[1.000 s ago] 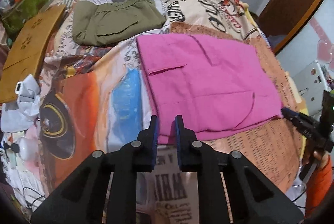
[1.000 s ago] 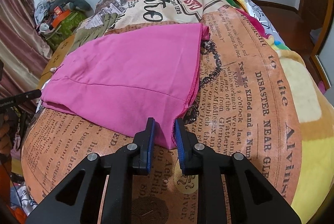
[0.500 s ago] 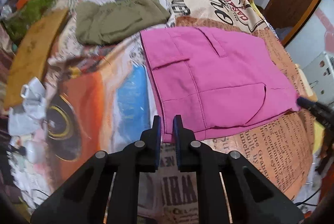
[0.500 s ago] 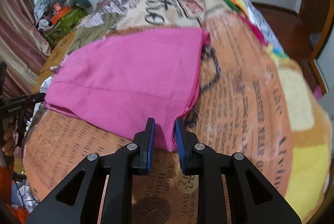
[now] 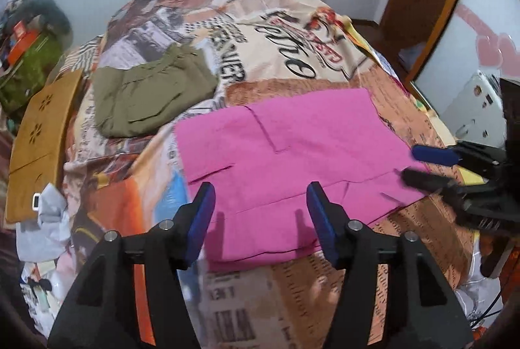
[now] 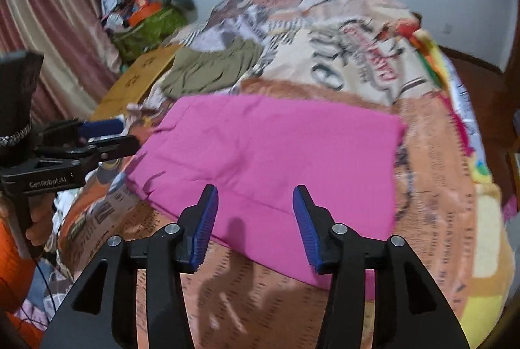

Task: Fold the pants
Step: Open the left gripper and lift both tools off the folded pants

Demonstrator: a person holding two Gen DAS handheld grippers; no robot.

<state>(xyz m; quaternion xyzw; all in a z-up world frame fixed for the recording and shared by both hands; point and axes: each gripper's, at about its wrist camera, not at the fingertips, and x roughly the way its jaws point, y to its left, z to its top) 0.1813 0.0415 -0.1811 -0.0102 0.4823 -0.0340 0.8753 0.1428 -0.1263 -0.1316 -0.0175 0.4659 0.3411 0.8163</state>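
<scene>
Pink pants (image 5: pixel 292 150) lie folded flat in a rectangle on the bed, also seen in the right wrist view (image 6: pixel 269 154). My left gripper (image 5: pixel 260 209) is open and empty, raised above the pants' near edge. My right gripper (image 6: pixel 255 212) is open and empty above the opposite near edge. The right gripper (image 5: pixel 432 167) shows at the right of the left wrist view, the left gripper (image 6: pixel 107 134) at the left of the right wrist view.
Folded olive pants (image 5: pixel 146 98) lie further back on the printed bedspread (image 5: pixel 292 33). A brown cardboard piece (image 5: pixel 39 134) and clutter (image 6: pixel 146 20) sit at the bed's left side. A wooden door frame (image 5: pixel 432 1) stands at the right.
Both grippers have opened, let go of the pink pants' corners, and lifted back. The pants now rest flat on the bed.
</scene>
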